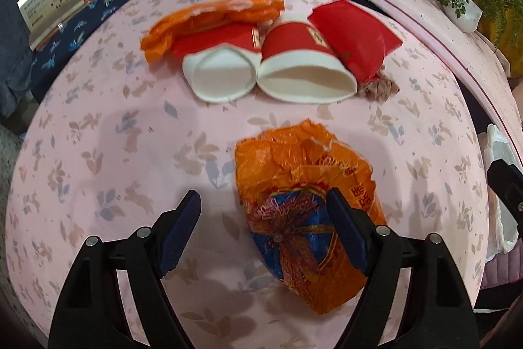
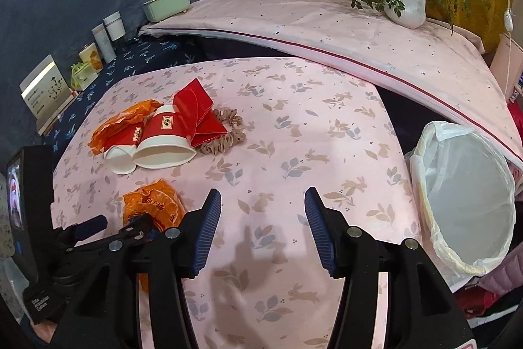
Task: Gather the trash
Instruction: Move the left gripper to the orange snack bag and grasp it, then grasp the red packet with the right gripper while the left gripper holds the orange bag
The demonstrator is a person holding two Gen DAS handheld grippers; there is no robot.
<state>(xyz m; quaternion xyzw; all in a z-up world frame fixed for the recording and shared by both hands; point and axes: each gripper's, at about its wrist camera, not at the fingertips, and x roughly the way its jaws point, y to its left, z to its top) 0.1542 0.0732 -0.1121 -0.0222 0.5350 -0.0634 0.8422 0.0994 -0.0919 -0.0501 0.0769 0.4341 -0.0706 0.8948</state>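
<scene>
Orange wrapper [image 1: 304, 185] with red characters, "Data Acquisition System" label [image 2: 42, 305]

Pink tablecloth [image 1: 114, 136], wrappers [image 1: 304, 185], cups [image 1: 294, 61], scrunchie [image 2: 225, 133]

Even indoor light, soft shadows, strong fisheye bending, dark vignetted corners.

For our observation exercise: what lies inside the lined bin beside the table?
The bin shows only its white plastic liner; no trash shows in the part that is visible. Its lowest depth and near side are cut off by the rim, so they cannot be checked.
</scene>
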